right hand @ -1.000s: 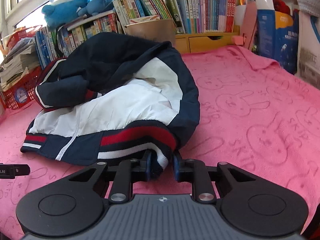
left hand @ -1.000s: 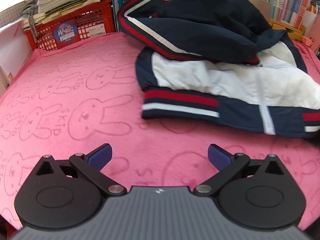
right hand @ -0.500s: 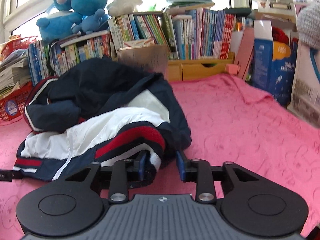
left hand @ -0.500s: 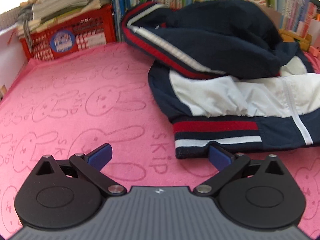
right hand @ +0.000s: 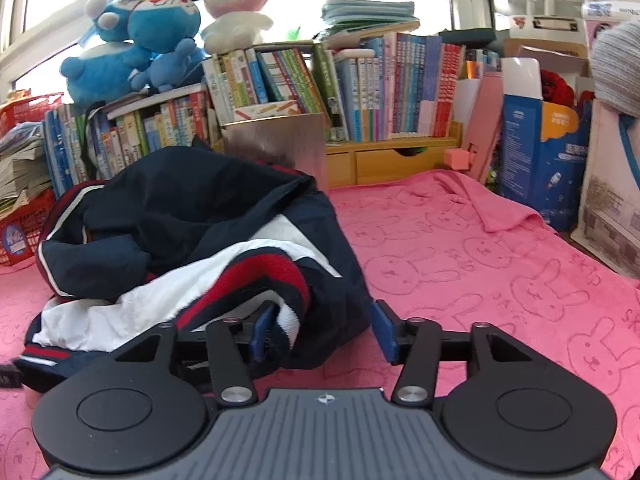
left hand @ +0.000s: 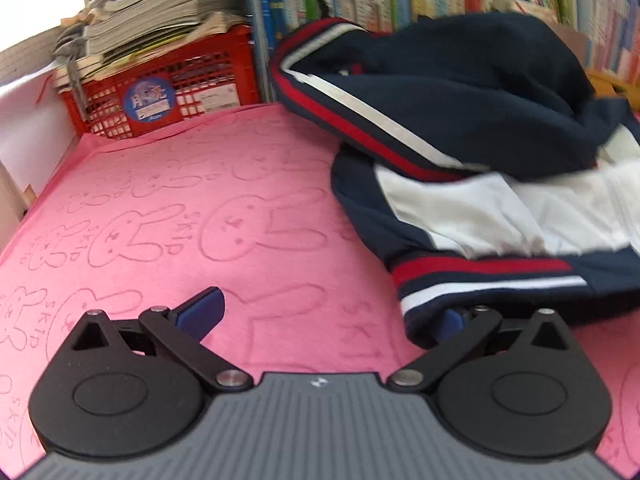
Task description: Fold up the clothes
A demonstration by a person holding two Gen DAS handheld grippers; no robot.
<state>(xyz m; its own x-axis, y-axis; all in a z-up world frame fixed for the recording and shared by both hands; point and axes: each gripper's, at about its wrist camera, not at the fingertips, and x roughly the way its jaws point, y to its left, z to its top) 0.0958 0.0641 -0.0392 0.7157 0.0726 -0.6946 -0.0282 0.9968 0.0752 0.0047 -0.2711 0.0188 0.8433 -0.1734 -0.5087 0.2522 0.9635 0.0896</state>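
Right wrist view: your right gripper (right hand: 324, 330) has let go of the jacket (right hand: 192, 248) hem, fingers now spread. Your left gripper (left hand: 328, 314), fingers wide, has closed in on the hem corner; jacket lies bunched.

Black hand-held gripper (left hand: 324, 314), blue pads (left hand: 198, 312), silver screws.

The jacket (left hand: 472, 128) is navy with a white panel and red-and-white striped bands at hem and sleeve. Under it, the blanket (left hand: 200, 208) is bright pink, embossed with rabbit outlines and "SKIP" lettering. Behind the jacket stands a red basket (left hand: 160, 92) with a blue round sticker. Both grippers are black with blue finger pads (left hand: 200, 312).
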